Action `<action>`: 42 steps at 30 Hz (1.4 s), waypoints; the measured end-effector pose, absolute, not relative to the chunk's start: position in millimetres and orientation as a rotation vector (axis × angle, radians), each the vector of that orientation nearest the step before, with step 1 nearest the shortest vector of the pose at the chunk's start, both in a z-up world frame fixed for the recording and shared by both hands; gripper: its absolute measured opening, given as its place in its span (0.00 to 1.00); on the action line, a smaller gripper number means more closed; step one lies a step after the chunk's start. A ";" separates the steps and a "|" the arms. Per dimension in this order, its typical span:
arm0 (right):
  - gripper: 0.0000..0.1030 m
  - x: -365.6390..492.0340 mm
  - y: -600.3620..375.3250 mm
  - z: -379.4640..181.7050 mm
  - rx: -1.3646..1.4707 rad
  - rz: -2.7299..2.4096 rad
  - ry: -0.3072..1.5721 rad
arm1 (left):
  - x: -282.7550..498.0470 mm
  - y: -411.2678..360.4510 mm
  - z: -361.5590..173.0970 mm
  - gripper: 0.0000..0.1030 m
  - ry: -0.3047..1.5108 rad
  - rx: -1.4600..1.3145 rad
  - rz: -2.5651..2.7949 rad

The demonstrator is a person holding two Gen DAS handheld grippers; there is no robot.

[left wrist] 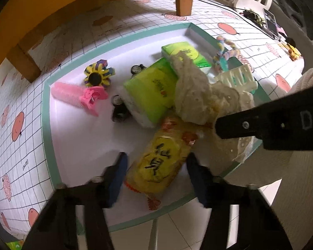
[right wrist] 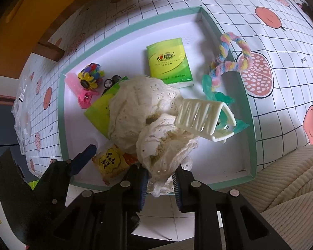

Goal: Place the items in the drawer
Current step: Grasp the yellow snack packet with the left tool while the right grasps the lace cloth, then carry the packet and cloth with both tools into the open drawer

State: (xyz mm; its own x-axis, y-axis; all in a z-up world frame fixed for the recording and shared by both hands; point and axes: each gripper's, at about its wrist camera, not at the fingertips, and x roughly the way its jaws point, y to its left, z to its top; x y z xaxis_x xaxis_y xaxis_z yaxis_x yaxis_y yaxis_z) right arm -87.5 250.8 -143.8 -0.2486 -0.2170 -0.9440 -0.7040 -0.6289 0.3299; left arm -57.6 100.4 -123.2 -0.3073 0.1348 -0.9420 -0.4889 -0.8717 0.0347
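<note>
Inside teal-rimmed drawer (right wrist: 253,125), most items already down: two green tissue packs (right wrist: 170,62), pink roller (left wrist: 70,95), toy flower (left wrist: 98,75), cream rack (right wrist: 200,118), lace cloth (right wrist: 148,112), yellow snack packet (left wrist: 162,162). Left tool (left wrist: 156,175) straddles packet, jaws apart, not pressing. Right tool (right wrist: 159,184) clamped on cloth edge at drawer's near rim. Pastel rope (right wrist: 229,56) lies across far rim, half out. Judgement: near finish; cloth release, rope, few oddments on bench (right wrist: 281,48) left.
</note>
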 end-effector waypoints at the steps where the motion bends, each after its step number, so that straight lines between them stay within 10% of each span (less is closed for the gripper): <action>1: 0.22 -87.3 251.1 -143.7 -1.657 1.942 1.115 | -57.1 101.1 -122.8 0.48 0.452 -1.551 2.220; 42: 0.04 -63.5 267.3 -46.4 -1.266 2.261 1.180 | -89.5 39.4 7.7 0.42 -0.042 -1.354 2.390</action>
